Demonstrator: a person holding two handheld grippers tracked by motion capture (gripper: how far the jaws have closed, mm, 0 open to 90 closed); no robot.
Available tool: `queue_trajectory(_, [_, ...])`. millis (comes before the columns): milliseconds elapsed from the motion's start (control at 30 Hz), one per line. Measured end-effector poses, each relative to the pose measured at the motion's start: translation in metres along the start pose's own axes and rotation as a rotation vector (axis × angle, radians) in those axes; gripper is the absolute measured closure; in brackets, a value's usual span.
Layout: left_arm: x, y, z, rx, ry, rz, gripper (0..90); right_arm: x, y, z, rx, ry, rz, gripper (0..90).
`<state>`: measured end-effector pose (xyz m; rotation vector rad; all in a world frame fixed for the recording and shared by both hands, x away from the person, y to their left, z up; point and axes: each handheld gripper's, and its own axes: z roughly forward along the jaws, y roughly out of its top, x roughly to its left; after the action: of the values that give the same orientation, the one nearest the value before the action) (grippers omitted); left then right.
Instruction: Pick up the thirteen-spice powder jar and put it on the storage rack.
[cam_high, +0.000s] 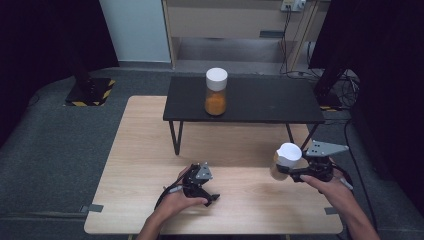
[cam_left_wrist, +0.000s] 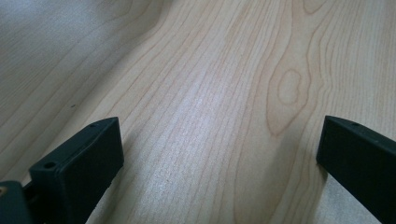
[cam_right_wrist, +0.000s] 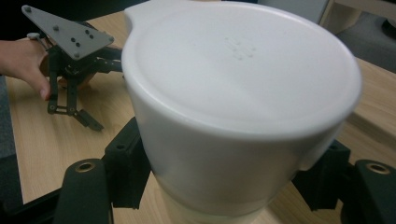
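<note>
1. Right gripper (cam_high: 284, 169) at the right side of the table (cam_high: 145, 150), held in a hand (cam_high: 334, 192) entering from the bottom edge; jaws clamped on a white-lidded jar (cam_high: 286, 159).
2. Jar gripped just under its lid (cam_right_wrist: 243, 70), one black jaw on each side of the body, as seen in the right gripper view. Contents too hidden to tell.
3. Jar long axis tilted, not upright: lid end up and leaning toward the camera side in the high view, base end lower. Cannot tell whether the base touches the table.
4. Left gripper (cam_high: 202, 192) low over the table's near middle, held in the other hand (cam_high: 177, 200); jaws spread wide, nothing between them, bare wood grain below in the left gripper view.
5. Left gripper also seen at far left of the right gripper view, grey plate (cam_right_wrist: 67, 30) on top, jaws apart and pointing down at the table.
6. Second jar (cam_high: 216, 92), white lid, orange contents, standing upright on a black shelf (cam_high: 280, 100) at the far side of the table; long axis vertical, well apart from both grippers.
</note>
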<state>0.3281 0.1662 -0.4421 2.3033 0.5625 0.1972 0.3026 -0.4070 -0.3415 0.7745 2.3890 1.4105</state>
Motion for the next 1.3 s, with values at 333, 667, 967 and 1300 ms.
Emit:
queue_trajectory(333, [0.0, 0.0, 0.0, 0.0, 0.0, 0.0, 0.0, -0.007, 0.018, -0.021, -0.006, -0.006, 0.007, 31.6])
queue_trajectory(667, [0.0, 0.0, 0.0, 0.0, 0.001, -0.001, 0.0, -0.011, 0.052, -0.045, -0.026, -0.013, -0.014, 31.6])
queue_trajectory(967, [0.0, 0.0, 0.0, 0.0, 0.001, -0.001, 0.0, -0.015, 0.089, -0.059, -0.029, -0.013, -0.038, 31.6])
queue_trajectory(1300, [0.0, 0.0, 0.0, -0.001, 0.001, -0.004, 0.0, -0.024, 0.125, -0.061, -0.027, -0.015, -0.055, 31.6])
